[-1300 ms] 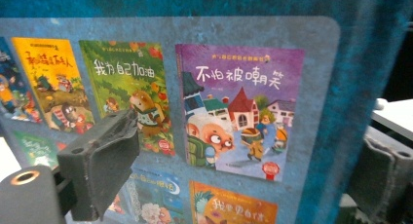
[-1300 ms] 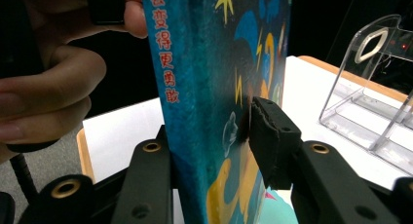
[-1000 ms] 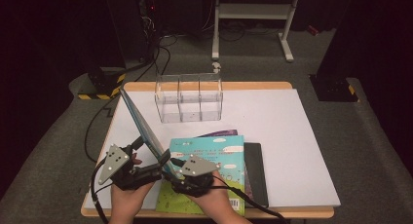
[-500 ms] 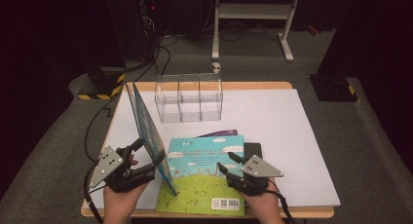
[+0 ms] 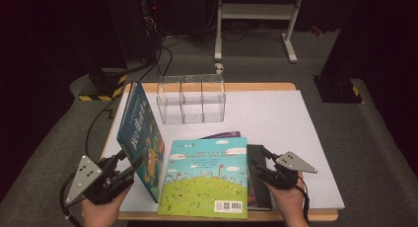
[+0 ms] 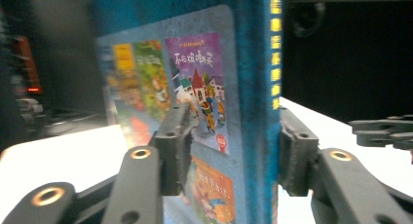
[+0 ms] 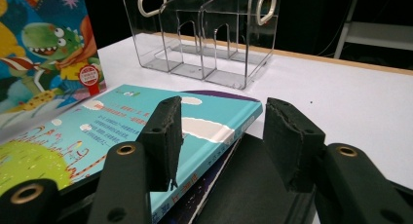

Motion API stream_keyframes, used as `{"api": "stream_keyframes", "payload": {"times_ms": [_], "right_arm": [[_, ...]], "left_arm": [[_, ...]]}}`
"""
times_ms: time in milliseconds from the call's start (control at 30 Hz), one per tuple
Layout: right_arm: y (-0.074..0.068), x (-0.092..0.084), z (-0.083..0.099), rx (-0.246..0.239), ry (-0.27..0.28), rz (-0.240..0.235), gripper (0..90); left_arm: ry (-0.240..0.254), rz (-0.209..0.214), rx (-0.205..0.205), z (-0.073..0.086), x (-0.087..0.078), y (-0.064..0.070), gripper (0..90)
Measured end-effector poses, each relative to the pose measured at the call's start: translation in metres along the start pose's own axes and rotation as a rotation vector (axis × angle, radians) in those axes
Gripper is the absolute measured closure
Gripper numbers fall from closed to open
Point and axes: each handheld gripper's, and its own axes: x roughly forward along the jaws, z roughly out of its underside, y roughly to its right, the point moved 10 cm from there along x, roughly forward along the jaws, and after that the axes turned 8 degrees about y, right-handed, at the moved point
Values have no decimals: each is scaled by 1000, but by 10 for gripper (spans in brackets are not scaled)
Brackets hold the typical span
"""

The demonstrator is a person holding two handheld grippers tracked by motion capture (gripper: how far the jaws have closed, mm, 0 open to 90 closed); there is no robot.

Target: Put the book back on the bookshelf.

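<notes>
A blue picture book (image 5: 140,133) stands on edge at the table's left, leaning a little. My left gripper (image 5: 130,160) holds its lower corner. In the left gripper view the pads (image 6: 175,146) sit on either side of the book (image 6: 214,87); the jaws have just been closing on it. A green-and-blue book (image 5: 207,180) lies flat on top of a stack, over a purple book (image 5: 222,135) and a black book (image 5: 254,195). My right gripper (image 5: 259,158) hovers open at the stack's right edge, above the black book (image 7: 258,185), with nothing between its pads (image 7: 168,136).
A clear three-slot organizer (image 5: 191,98) stands at the back middle of the white tabletop (image 5: 276,118), its slots holding nothing. A white metal stand (image 5: 256,15) and cables are on the floor beyond the table.
My right gripper has moved right, from over the flat book to the stack's right edge. My left gripper's jaws have narrowed onto the blue book, which has shifted slightly left.
</notes>
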Motion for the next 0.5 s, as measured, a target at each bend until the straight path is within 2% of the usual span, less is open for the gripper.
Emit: {"api": "stream_keyframes", "payload": {"times_ms": [33,67,133,167,200,267,367,400,500], "right_arm": [[0,0,0,0,0,0,488],[0,3,2,-15,-10,7,489],[0,5,3,-17,-13,8,489],[1,7,3,-10,-15,8,489],[2,8,2,-10,-14,10,489],[5,8,1,-8,-12,21,489],[11,9,1,1,-13,37,490],[12,9,1,4,-11,40,489],[16,9,0,9,-8,47,489]], "left_arm": [[0,0,0,0,0,0,591],[-2,-21,-6,0,-8,-10,613],[-2,-29,-5,0,-11,-14,652],[-1,-56,-2,1,-18,-24,677],[-1,-56,-2,1,-18,-24,694],[5,-86,-10,3,-27,-39,730],[16,-96,5,7,-35,-53,782],[16,-96,5,7,-35,-53,794],[14,-67,-15,11,-41,-61,798]]}}
